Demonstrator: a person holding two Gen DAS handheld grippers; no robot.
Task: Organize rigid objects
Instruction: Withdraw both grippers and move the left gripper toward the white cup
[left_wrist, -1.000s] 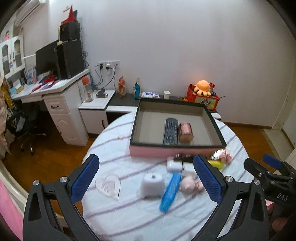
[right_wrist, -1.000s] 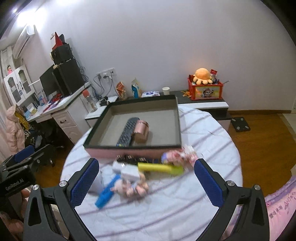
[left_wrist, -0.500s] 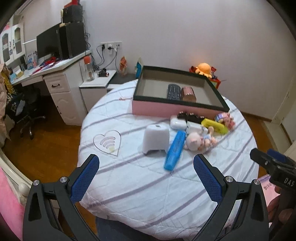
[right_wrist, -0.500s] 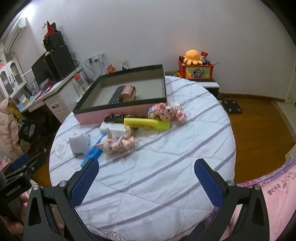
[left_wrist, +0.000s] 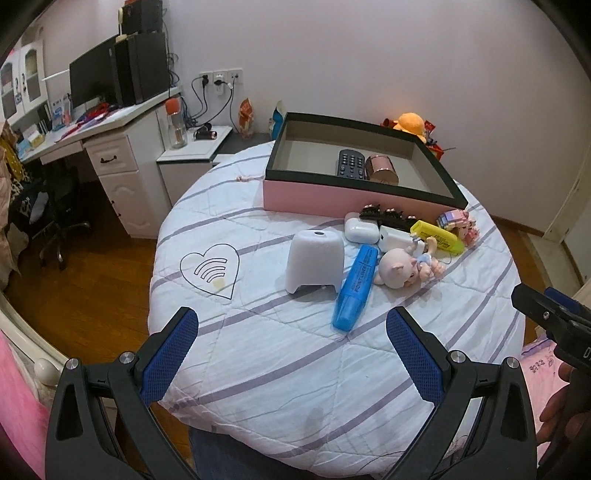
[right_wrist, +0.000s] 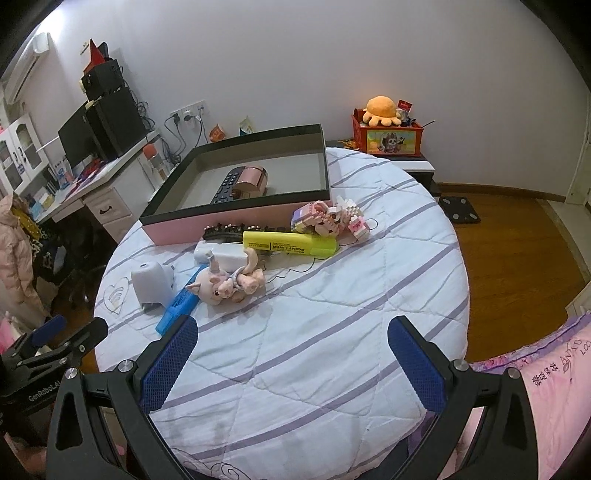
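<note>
Two grippers, left gripper (left_wrist: 291, 339) and right gripper (right_wrist: 291, 341), released, empty, hovering at tabletop (right_wrist: 332, 332) near edge. Pink box (left_wrist: 332, 195) holds remote (left_wrist: 350, 164), copper tin (left_wrist: 382, 170). Blue marker (left_wrist: 357, 286), pig figurine (left_wrist: 400, 266), yellow marker (right_wrist: 290, 243) lie just before box. Step: choosing next pick; likely reach toward cluster.
</note>
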